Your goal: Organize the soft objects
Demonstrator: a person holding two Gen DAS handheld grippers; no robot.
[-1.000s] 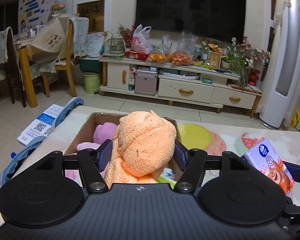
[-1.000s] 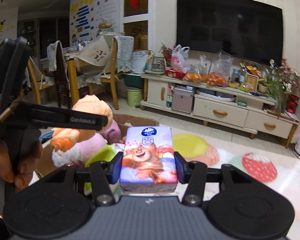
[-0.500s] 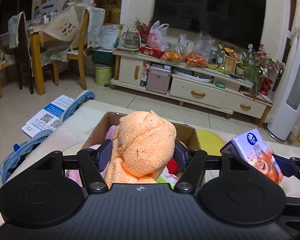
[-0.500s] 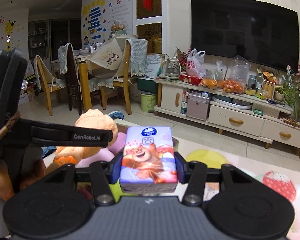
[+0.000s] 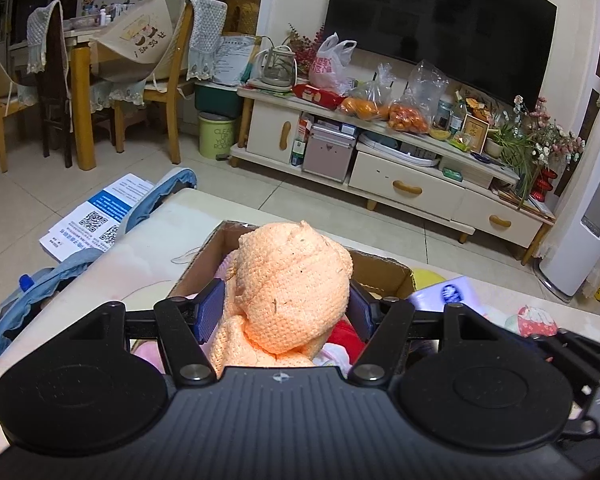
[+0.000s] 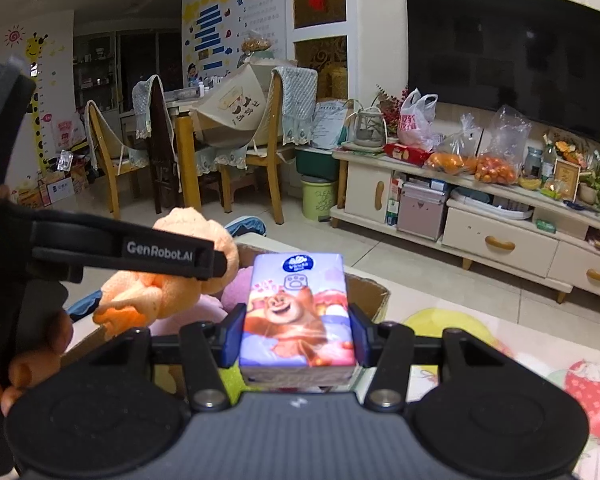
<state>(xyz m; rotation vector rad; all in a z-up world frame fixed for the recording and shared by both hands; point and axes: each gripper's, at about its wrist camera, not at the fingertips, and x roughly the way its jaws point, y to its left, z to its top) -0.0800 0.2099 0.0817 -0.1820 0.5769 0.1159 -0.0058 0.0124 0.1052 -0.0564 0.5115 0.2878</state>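
Orange knitted toy [image 5: 292,292] between left claw [image 5: 286,310] pads, over cardboard box [image 5: 384,274].

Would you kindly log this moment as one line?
left gripper: shut on orange knitted cloth | right gripper: shut on tissue pack | cardboard box: below both

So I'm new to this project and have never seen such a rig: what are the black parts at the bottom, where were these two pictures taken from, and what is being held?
No robot here: a person holds a two-finger gripper in each hand, each with a camera looking along its fingers. The black parts are the grippers themselves. One picture is from the left gripper, shut on an orange knitted toy. The other is from the right gripper, shut on a tissue pack; the left gripper and a hand show at its left edge. Both hang over a cardboard box on a table, with pink soft things inside.
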